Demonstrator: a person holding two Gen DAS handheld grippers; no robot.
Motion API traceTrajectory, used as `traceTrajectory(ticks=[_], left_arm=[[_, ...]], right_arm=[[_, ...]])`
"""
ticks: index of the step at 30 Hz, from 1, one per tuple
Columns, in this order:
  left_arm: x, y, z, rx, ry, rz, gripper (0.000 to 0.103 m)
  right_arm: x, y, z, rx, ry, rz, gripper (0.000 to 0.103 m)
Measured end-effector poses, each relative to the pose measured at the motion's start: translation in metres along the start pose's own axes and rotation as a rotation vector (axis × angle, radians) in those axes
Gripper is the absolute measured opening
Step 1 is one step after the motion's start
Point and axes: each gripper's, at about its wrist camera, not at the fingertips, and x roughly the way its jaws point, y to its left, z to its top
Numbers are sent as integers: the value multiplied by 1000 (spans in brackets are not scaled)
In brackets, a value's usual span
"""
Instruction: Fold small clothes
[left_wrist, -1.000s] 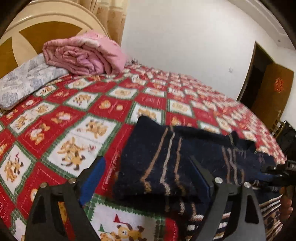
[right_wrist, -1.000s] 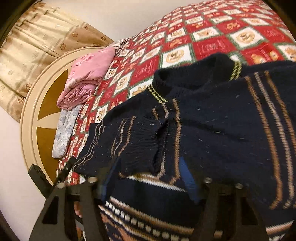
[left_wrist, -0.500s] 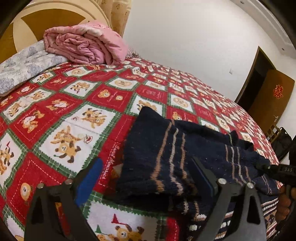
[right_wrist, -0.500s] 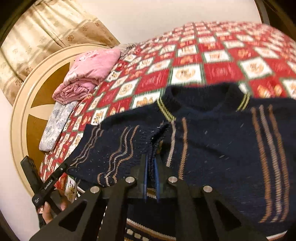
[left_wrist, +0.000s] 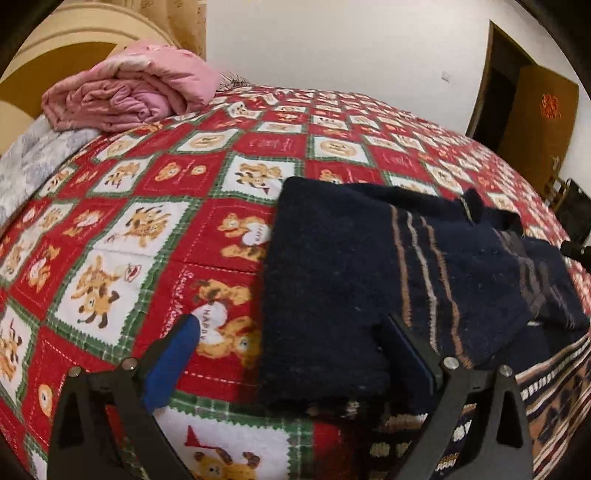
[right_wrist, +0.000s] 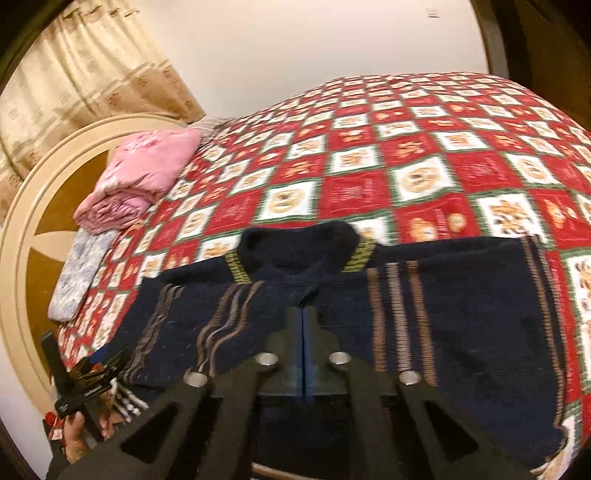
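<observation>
Sweater edge pinched by right gripper.

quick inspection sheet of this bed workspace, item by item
surface: red checked bedspread, bear prints
job's things: navy sweater, partly folded, collar away from the cameras
clutter: pink quilt and grey pillow by the headboard
grippers: left gripper open, straddling the sweater's edge; right gripper shut, pinching a tuft of sweater fabric
cables: nothing seen
surroundings: white wall, curtain, brown door
</observation>
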Motion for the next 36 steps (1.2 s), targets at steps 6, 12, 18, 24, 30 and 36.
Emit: traceTrajectory(ticks=[6,12,18,24,30,36], left_arm=[[-14,9,-2,-46,-67,-67,101],[-17,13,-2,-79,-89,-68,101],[-17,23,-1,-131,-96,-83,101],[-15,21,-1,-123,-84,-86,101],[-15,21,-2,-118,-81,-99,101],[-11,16,-1,-98,-51,-93,103]], right_arm=[[11,-28,-7,94,76,77,1],[30,-11,-28,92,155,150,80],[51,-6,-30,109,167,120,48],[55,13,-28,18,172,44,7],[11,12,-12,-47,45,-9,6],[-13,-8,3,-56,2,-83,6]])
